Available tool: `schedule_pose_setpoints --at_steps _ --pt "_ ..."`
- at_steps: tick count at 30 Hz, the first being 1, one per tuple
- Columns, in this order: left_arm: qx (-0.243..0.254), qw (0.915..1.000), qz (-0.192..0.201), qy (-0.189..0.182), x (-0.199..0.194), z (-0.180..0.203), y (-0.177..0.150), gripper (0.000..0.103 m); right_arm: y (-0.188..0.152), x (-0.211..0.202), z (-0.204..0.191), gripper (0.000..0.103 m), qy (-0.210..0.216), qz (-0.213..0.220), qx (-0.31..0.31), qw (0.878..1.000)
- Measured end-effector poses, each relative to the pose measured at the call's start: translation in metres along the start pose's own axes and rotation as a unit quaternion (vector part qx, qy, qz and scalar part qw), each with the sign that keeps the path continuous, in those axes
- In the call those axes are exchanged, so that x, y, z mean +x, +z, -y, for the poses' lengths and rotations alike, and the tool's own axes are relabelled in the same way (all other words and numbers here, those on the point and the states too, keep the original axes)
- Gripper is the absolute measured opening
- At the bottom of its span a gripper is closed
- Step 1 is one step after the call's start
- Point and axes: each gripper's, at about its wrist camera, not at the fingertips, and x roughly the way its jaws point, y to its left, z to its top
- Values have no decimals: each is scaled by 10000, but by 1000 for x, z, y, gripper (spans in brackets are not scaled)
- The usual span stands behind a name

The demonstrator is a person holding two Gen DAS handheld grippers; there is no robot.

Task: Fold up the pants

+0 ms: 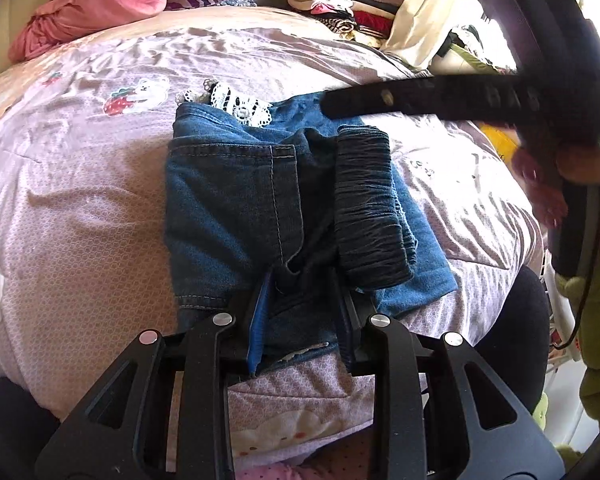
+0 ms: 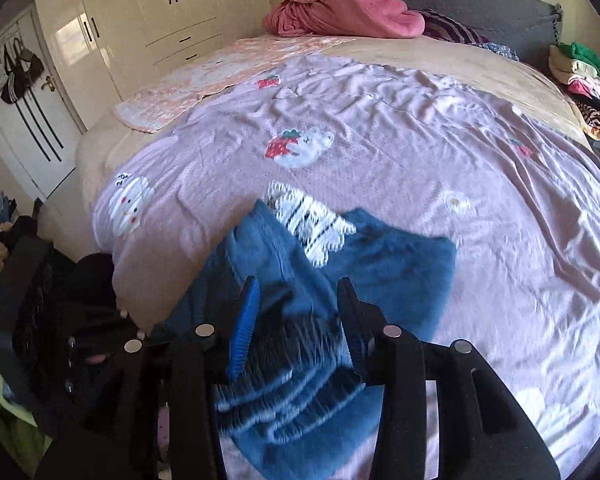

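Bed (image 2: 440, 128) carries the folded pants (image 1: 236, 208) near its front edge. Only the right wrist view shows the wardrobe (image 2: 156, 20). Left gripper (image 1: 304, 280) clamps the pants' near fold; right gripper (image 2: 298, 292) stands open above them, blurred

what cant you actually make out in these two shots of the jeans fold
- Left wrist view: the near hem of the jeans is hidden behind the left gripper.
- Right wrist view: jeans and elastic waistband are smeared by motion blur under the right gripper.
- Left wrist view: the right gripper's fingertips are blurred.
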Motion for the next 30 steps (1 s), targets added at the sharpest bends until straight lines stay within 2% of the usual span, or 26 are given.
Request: schedule_pose_setpoints --at_steps 6,11,15,18,22,24,27,30 --pt "0 10000 -1 7 -1 0 -1 21 -22 17 8 39 -261 -237 155 9993" --pt "-107 9999 45 -36 -5 -4 -1 23 -28 -3 17 52 -4 118 609 9981" --pt "-235 9994 148 -197 -15 -10 -1 38 -48 -26 21 56 202 416 982 9941" --pt "-449 9985 234 -225 -24 -22 2 40 -67 -39 12 58 281 541 1025 9929" --pt "-735 9965 391 -98 -37 -47 14 44 -84 -49 -13 58 475 612 700 9945" --pt "-856 9956 387 -68 -40 -59 23 44 -89 -51 -33 58 582 602 343 9959" --pt "-953 9949 283 -169 -39 -69 36 44 -91 -50 -62 58 751 602 -84 9953" --pt "-850 9959 184 -262 -34 -67 47 44 -89 -42 -92 58 875 606 -587 9926"
